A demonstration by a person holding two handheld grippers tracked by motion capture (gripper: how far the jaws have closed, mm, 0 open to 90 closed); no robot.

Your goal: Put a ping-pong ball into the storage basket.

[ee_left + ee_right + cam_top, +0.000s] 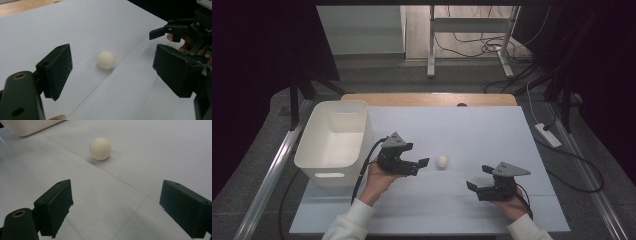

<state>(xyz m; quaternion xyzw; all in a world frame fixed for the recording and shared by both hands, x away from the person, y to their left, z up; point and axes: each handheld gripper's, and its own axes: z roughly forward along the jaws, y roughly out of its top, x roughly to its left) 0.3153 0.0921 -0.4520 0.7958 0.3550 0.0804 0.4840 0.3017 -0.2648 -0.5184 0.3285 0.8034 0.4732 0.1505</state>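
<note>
My left gripper [426, 163] is wide open just beside the white ball [442, 161], nothing grasped yet, the white bin [333, 141] is empty, and my right gripper [479, 177] waits open too

The surface [492, 130] in front of me is pale grey-blue sheeting with a thin seam across it, and a strip of bare wood [427, 99] shows along its far edge. A small white ball [442, 161] rests on it just ahead of my left gripper [424, 162]. A white bin [334, 142] stands on the surface's edge beyond that gripper's outer side.
</note>
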